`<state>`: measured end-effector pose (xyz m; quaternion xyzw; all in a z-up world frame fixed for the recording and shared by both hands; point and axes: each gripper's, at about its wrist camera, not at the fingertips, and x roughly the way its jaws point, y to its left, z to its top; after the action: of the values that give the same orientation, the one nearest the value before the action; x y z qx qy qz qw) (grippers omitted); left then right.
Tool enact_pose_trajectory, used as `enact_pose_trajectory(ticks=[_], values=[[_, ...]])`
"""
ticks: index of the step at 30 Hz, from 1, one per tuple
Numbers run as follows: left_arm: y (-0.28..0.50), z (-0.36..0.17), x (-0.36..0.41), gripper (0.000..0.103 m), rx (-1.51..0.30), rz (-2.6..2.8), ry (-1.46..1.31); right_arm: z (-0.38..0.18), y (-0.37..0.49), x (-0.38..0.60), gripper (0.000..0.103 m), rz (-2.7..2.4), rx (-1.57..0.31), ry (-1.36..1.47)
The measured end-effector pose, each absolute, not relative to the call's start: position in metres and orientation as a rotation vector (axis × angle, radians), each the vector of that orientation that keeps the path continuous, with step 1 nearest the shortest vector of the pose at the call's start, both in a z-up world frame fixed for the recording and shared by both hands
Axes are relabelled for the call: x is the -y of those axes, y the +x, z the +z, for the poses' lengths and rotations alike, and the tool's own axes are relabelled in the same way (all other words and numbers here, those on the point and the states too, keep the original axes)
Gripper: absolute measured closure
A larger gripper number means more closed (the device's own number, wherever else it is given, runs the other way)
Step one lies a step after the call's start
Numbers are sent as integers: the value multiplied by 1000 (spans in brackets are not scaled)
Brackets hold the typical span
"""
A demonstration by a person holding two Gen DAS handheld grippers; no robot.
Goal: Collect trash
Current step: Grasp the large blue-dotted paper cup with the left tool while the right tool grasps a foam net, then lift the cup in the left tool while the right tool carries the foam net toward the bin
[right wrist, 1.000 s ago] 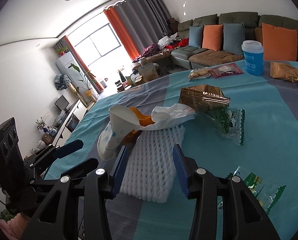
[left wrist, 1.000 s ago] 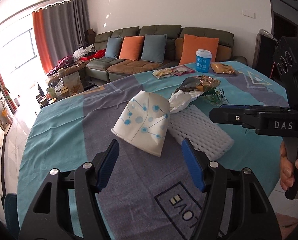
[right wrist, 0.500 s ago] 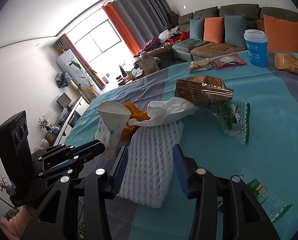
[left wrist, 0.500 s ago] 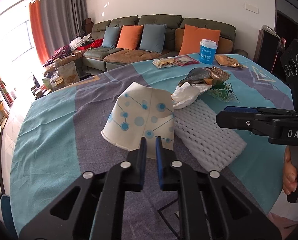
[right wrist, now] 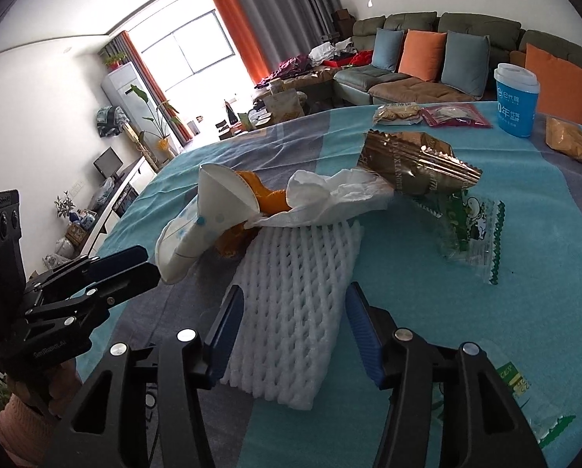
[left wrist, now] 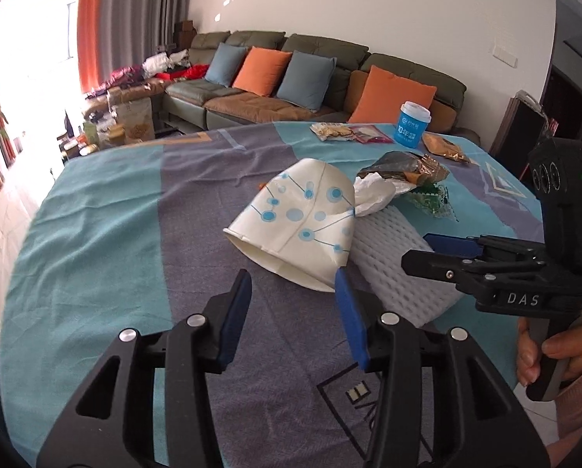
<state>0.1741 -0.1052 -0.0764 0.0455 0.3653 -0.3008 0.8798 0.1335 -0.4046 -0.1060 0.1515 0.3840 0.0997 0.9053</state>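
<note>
Now the left gripper (left wrist: pixel 291 292) is open wide again after closing half a second ago, holding nothing; the paper cup (left wrist: pixel 302 226) lies at its 12 o'clock, ungrasped. Right gripper (right wrist: pixel 291 312) gapes around the foam net (right wrist: pixel 291 304)

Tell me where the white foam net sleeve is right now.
The white foam net sleeve lies flat on the tablecloth, straight ahead of the open right gripper, its near end between the fingers. The tipped paper cup is at its left, crumpled tissue on its far end.

We see a white paper cup (left wrist: pixel 304 226) with blue dots and lines, a white foam net (right wrist: pixel 291 312), and a teal-and-purple tablecloth (left wrist: pixel 107 210).
</note>
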Motion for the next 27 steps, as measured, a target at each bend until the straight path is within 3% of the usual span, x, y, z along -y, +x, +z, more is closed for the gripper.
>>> enact_pose_trajectory(ticks=[6,9,13,27], values=[[190,-84,113,64,-833,-680,22,-109,134,408,84,225,-809,321],[197,-86,112,71,-856,-704,-29,-111,134,409,91,236,-813,345],[204,-90,113,89,-882,-722,-74,-110,132,411,94,243,-804,356],[186,-75,99,94,-817,-692,-63,-100,123,414,95,300,-753,390]])
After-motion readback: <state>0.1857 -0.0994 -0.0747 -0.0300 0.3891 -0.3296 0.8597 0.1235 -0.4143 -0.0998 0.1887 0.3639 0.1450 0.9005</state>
